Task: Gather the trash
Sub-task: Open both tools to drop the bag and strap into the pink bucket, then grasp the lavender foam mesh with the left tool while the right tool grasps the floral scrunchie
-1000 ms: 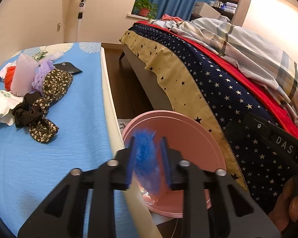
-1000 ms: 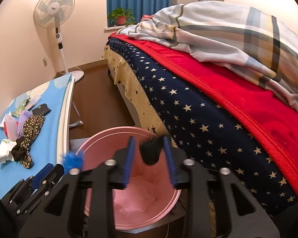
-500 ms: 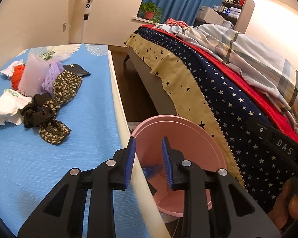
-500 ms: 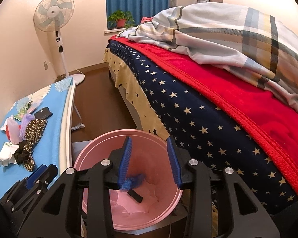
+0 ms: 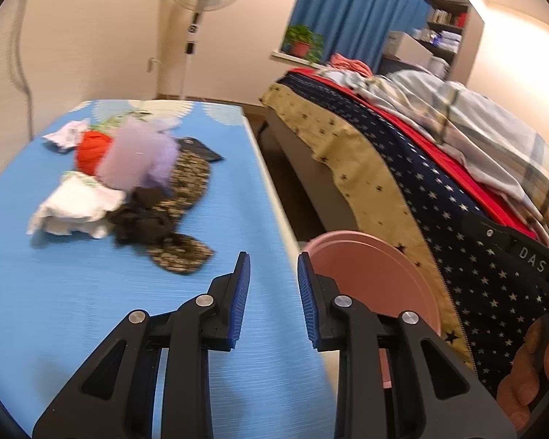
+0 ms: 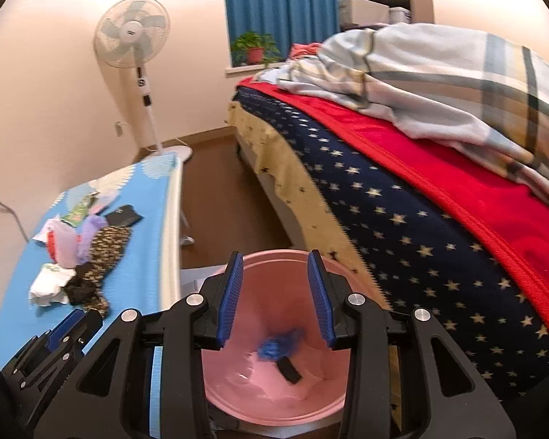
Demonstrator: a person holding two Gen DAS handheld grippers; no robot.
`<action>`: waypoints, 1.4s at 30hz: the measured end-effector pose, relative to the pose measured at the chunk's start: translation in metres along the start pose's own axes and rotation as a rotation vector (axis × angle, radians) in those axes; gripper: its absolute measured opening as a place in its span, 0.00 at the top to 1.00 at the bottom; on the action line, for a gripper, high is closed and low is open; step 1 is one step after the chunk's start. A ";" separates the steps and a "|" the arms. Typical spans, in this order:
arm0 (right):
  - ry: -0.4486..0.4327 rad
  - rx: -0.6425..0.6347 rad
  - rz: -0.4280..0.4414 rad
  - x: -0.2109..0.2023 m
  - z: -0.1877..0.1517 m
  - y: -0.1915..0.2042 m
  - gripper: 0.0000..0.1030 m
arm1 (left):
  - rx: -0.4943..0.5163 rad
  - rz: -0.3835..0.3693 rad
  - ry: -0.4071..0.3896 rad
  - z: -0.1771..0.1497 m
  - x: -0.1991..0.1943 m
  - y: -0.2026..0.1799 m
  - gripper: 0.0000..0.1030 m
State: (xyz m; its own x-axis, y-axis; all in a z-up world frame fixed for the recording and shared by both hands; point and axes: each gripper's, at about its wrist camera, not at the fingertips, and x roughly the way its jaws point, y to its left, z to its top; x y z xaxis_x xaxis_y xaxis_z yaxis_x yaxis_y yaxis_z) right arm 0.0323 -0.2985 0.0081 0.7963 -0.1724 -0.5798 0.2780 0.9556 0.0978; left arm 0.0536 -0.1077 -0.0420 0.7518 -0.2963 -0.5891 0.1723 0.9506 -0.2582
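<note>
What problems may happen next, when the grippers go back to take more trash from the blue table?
The pile mixes crumpled white paper with a tangled black and patterned cloth, so the open left gripper may drag several things at once. The pink bin sits low beside the table edge; pieces released early could land on the floor.

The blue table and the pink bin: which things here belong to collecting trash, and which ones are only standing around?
Part of the job:
- pink bin
- blue scrap and black piece inside it
- pile of wrappers, tissue and cloth on the blue table
- left gripper and right gripper, both open, empty

Only standing around:
- fan
- bed
- potted plant
</note>
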 end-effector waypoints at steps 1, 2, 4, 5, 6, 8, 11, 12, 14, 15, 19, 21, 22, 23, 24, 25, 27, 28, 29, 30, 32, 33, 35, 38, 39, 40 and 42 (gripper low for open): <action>-0.006 -0.005 0.018 -0.001 0.000 0.006 0.65 | -0.007 0.009 -0.005 0.000 -0.002 0.004 0.74; -0.010 -0.011 0.034 -0.001 0.000 0.011 0.65 | -0.019 0.024 -0.013 0.001 -0.005 0.012 0.74; -0.014 -0.027 0.067 0.001 0.000 0.024 0.67 | -0.035 0.044 -0.023 0.002 -0.008 0.022 0.74; -0.014 -0.034 0.085 0.003 -0.001 0.030 0.67 | -0.043 0.056 -0.030 0.003 -0.010 0.027 0.74; -0.013 -0.042 0.107 0.005 -0.001 0.038 0.68 | -0.052 0.072 -0.040 0.004 -0.013 0.034 0.74; -0.012 -0.053 0.137 0.007 -0.002 0.049 0.70 | -0.061 0.092 -0.052 0.006 -0.018 0.045 0.74; -0.008 -0.066 0.187 0.013 -0.005 0.068 0.72 | -0.079 0.129 -0.074 0.010 -0.026 0.063 0.74; -0.007 -0.069 0.202 0.015 -0.006 0.074 0.72 | -0.083 0.144 -0.083 0.013 -0.029 0.069 0.74; 0.000 -0.076 0.236 0.022 -0.008 0.087 0.73 | -0.087 0.167 -0.096 0.017 -0.034 0.079 0.75; 0.004 -0.077 0.248 0.024 -0.009 0.092 0.73 | -0.091 0.181 -0.102 0.020 -0.036 0.085 0.74; 0.043 -0.072 0.307 0.042 -0.018 0.114 0.73 | -0.111 0.219 -0.115 0.030 -0.041 0.107 0.75; 0.065 -0.066 0.333 0.049 -0.022 0.123 0.73 | -0.122 0.235 -0.111 0.035 -0.038 0.117 0.75; 0.077 -0.062 0.350 0.054 -0.024 0.128 0.73 | -0.128 0.238 -0.109 0.037 -0.037 0.121 0.75; 0.087 -0.063 0.364 0.057 -0.026 0.133 0.73 | -0.131 0.241 -0.108 0.039 -0.035 0.124 0.75; 0.094 -0.065 0.372 0.060 -0.026 0.136 0.73 | -0.132 0.241 -0.107 0.043 -0.032 0.126 0.75; 0.103 -0.069 0.384 0.064 -0.028 0.141 0.73 | -0.130 0.237 -0.106 0.047 -0.030 0.127 0.75; 0.108 -0.072 0.401 0.069 -0.029 0.148 0.73 | -0.114 0.220 -0.108 0.057 -0.025 0.128 0.75; 0.108 -0.076 0.411 0.071 -0.029 0.152 0.72 | -0.100 0.211 -0.111 0.063 -0.022 0.128 0.75; 0.110 -0.079 0.416 0.073 -0.029 0.154 0.71 | -0.089 0.202 -0.114 0.067 -0.018 0.127 0.75; 0.114 -0.080 0.422 0.075 -0.029 0.157 0.71 | -0.073 0.189 -0.118 0.075 -0.015 0.125 0.75; 0.128 -0.073 0.438 0.082 -0.030 0.162 0.71 | -0.047 0.170 -0.125 0.084 -0.009 0.123 0.75; 0.135 -0.069 0.446 0.086 -0.030 0.163 0.71 | -0.034 0.161 -0.128 0.090 -0.005 0.122 0.75; 0.157 -0.064 0.453 0.095 -0.033 0.166 0.69 | -0.022 0.141 -0.129 0.099 0.003 0.121 0.75; 0.200 -0.040 0.469 0.109 -0.038 0.169 0.69 | -0.015 0.108 -0.118 0.109 0.015 0.123 0.74; 0.211 -0.036 0.473 0.112 -0.039 0.170 0.66 | -0.010 0.099 -0.113 0.112 0.021 0.124 0.74; 0.224 -0.033 0.478 0.116 -0.041 0.172 0.62 | -0.009 0.088 -0.104 0.114 0.026 0.125 0.75; 0.242 -0.028 0.489 0.122 -0.043 0.175 0.60 | -0.011 0.077 -0.091 0.117 0.034 0.127 0.74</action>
State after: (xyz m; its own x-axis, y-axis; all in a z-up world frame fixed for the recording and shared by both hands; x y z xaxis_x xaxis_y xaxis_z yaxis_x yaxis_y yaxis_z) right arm 0.1551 -0.1423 -0.0801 0.6819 0.3502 -0.6421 -0.1102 0.9171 0.3832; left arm 0.1756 0.0140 -0.0054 0.8173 -0.2119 -0.5358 0.1049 0.9691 -0.2232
